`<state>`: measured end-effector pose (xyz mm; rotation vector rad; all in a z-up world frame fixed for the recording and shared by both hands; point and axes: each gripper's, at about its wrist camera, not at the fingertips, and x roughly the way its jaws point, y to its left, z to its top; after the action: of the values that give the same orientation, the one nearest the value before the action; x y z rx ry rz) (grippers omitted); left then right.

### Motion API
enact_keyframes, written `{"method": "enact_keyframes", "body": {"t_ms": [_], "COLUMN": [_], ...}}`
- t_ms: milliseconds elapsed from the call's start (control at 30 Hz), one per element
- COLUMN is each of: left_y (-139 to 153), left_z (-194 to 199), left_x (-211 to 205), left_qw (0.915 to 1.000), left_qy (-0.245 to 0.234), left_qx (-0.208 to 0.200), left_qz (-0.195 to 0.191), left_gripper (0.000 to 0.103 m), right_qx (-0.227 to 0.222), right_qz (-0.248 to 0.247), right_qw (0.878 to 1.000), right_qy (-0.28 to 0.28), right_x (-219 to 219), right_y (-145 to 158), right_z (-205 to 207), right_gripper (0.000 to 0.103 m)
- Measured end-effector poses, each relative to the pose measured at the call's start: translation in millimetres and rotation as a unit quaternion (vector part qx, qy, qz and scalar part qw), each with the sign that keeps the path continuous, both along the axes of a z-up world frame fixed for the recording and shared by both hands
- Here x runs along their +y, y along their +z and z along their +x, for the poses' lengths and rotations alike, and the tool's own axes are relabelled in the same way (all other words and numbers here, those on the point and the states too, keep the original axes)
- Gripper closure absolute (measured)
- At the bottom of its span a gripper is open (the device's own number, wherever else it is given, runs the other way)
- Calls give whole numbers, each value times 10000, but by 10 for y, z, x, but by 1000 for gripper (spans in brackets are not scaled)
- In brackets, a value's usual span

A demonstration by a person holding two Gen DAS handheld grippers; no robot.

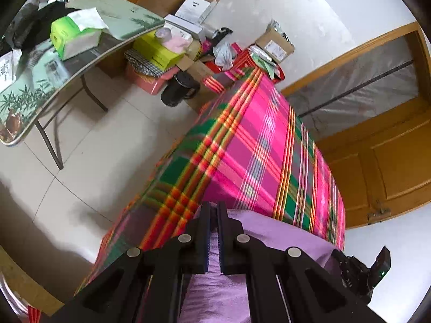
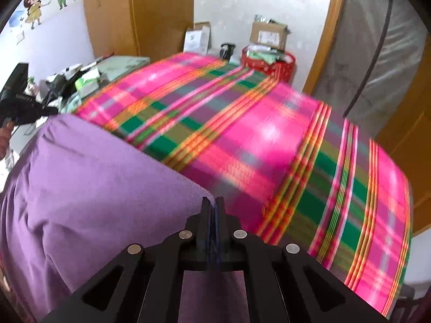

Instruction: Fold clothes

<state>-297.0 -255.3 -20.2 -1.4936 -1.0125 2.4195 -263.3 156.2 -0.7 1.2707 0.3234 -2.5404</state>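
Observation:
A purple garment [image 1: 269, 231] lies over the near end of a bed covered in a pink, green and orange plaid sheet [image 1: 258, 145]. My left gripper [image 1: 213, 210] is shut on an edge of the purple cloth, which runs between its fingers and hangs below them. In the right wrist view the purple garment [image 2: 80, 188] billows up at the left, lifted off the plaid sheet [image 2: 269, 140]. My right gripper [image 2: 212, 204] is shut on its edge. The other gripper [image 2: 18, 102] shows at the far left, holding the same cloth.
A folding table [image 1: 80, 62] with a tissue box [image 1: 75, 37] stands left of the bed. Cardboard boxes [image 1: 274, 43], a black kettle [image 1: 179, 88] and a red bin [image 2: 269, 64] crowd the far wall. A wooden door [image 1: 382, 161] is on the right. Tiled floor [image 1: 94, 148] lies between table and bed.

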Motion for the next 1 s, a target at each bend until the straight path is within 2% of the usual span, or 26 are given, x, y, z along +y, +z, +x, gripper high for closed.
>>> {"method": "enact_keyframes", "body": {"t_ms": [133, 267, 433, 667, 833, 933, 1000], "left_y": [12, -91, -242, -241, -190, -103, -29], "left_z": [-39, -108, -176, -202, -130, 6, 126], "left_x": [-91, -148, -196, -163, -154, -153, -149], "left_qw": [9998, 9994, 9988, 9982, 9976, 9976, 9977], "left_qy": [192, 327, 423, 445, 446, 420, 376], "left_qx": [17, -94, -226, -178, -169, -76, -1], "left_qz": [-71, -115, -83, -361, -506, -539, -561], "left_gripper": [99, 99, 99, 99, 97, 97, 97], "right_qx": [358, 502, 461, 375, 105, 113, 181], "right_qz": [270, 673, 1038, 1380, 1259, 985, 825], "right_qw": [9990, 9964, 9935, 9897, 9920, 9950, 9962], "right_qy": [15, 79, 14, -28, -46, -154, -221], "right_x": [-185, -393, -487, -574, -536, -457, -386], "right_y": [115, 64, -134, -308, -317, -177, -50], "right_z": [-206, -355, -494, -572, -571, -474, -374], "right_gripper": [100, 100, 100, 100, 97, 87, 85]}}
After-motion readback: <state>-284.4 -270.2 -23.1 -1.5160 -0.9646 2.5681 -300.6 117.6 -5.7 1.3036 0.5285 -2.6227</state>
